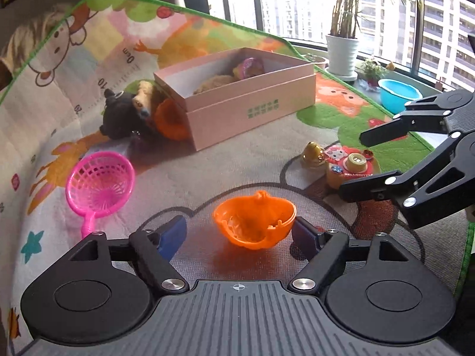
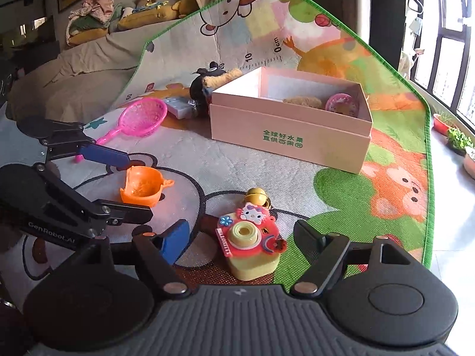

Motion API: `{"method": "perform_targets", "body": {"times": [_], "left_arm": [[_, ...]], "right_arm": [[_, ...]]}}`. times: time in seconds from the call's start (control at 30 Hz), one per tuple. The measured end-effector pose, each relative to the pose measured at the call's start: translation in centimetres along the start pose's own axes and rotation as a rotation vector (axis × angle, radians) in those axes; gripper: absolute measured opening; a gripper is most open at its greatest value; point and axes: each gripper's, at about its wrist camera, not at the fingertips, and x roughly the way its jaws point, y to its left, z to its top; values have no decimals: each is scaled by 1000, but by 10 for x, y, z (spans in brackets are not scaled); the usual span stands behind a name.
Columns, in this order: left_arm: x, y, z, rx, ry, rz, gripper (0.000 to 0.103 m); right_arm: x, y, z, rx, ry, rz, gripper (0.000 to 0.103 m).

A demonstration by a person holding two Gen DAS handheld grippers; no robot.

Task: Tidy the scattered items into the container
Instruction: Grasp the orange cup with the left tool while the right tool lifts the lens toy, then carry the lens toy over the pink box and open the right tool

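1. Step in hand: two pickups are being prepared at once. The left hand-held gripper [image 1: 239,233] is set over the orange toy pot [image 1: 254,222], and the right hand-held gripper [image 2: 242,238] over the red toy camera [image 2: 251,244].
2. Left hand-held gripper: the jaws are seen wide apart, one finger on each side of the orange toy pot, which lies tipped on the play mat [image 1: 222,163]. No pad is seen pressing on it.
3. Right hand-held gripper: the jaws are likewise spread, with the red toy camera between them and clear of both pads. A gold bell [image 2: 256,195] lies just behind the camera.
4. Pose: both grippers are angled downward toward the mat and stand side by side.
5. Container: the pink cardboard box [image 2: 289,136] stands farther back on the mat, already holding a brown plush and a small pink toy.
6. Next move, as judged: each pair of jaws is to be closed on its toy, then lifted and carried over the box rim.
7. Remaining: a pink toy strainer [image 1: 99,185] and a black plush toy [image 1: 124,115] beside the box are left untidied.
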Motion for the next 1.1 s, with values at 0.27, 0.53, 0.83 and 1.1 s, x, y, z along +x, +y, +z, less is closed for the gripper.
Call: {"method": "perform_targets", "body": {"times": [0.27, 0.53, 0.83, 1.1], "left_arm": [[14, -11, 5, 6, -3, -40, 83], [17, -18, 7, 37, 10, -50, 66], [0, -23, 10, 41, -5, -47, 63], [-18, -33, 15, 66, -46, -39, 63]], "right_arm": [[5, 0, -5, -1, 26, -6, 55], [9, 0, -5, -9, 20, 3, 56], [-4, 2, -3, -14, 9, -2, 48], [-31, 3, 7, -34, -61, -27, 45]]}}
